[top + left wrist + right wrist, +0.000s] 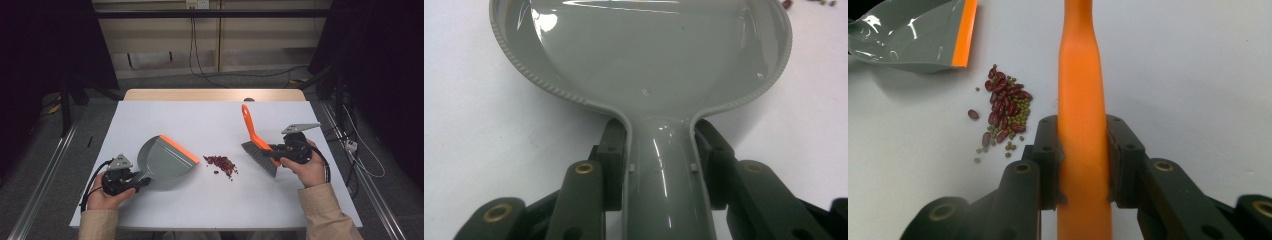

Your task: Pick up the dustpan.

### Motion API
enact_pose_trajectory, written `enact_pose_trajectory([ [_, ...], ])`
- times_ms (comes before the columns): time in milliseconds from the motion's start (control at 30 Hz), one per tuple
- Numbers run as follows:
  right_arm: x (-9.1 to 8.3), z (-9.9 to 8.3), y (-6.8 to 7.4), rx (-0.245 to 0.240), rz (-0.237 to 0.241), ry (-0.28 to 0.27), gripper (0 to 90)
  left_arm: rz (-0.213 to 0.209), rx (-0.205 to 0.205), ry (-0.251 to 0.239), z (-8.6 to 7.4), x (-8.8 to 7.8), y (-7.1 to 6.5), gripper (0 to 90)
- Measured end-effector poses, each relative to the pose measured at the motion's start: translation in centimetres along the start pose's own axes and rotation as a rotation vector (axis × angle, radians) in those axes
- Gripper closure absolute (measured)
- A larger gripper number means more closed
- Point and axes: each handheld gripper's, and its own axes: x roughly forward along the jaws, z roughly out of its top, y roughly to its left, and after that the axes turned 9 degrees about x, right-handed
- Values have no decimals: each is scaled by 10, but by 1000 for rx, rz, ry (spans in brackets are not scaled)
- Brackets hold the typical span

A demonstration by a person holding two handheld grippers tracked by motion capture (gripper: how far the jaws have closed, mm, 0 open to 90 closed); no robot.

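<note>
**A:** Status on both sides?

**B:** My left tool [142,181] is clamped on the neck of the grey dustpan [162,159]; the pan lies just ahead of that tool, orange lip [179,148] pointing away toward the pile. My right tool [272,148] is closed on the orange handle of the brush [256,142], bristles [260,157] angled down beside the tool, handle end rising past it.

**A:** And the spill?

**B:** Small heap of beans [222,164] on the white tabletop [190,205], between the two tools, a little off the pan's lip and a little off the bristles. Touching neither.

**A:** How would you run the sweep?

**B:** My reading: first lay the pan's lip flat on the tabletop and hold it hard, so nothing slips beneath. Then set the bristles on the far side of the heap from the pan and draw them toward the lip in short, low strokes. Fast flicks would likely scatter the round ones.

**A:** Anything one camera gives that another misses?

**B:** Right gripper view sorts the heap [1004,112]: dark red beans mixed with small green ones, a few strays at the edge. From the high view it reads as one reddish patch. Left gripper view shows the pan's bowl [644,55] bare inside, and my pads [613,165] pressing its neck on both sides.
</note>
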Motion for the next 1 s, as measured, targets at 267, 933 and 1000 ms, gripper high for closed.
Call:
enact_pose_trajectory([
  [267,1,0,1,3,-7,4,713,-53,45,10,-5,-11,-7,634],
  [933,3,0,4,-2,-13,7,713,-162,106,38,-6,-10,-27,634],
  [1000,6,0,5,-6,-15,9,713,-167,116,51,-4,-5,-29,633],
])
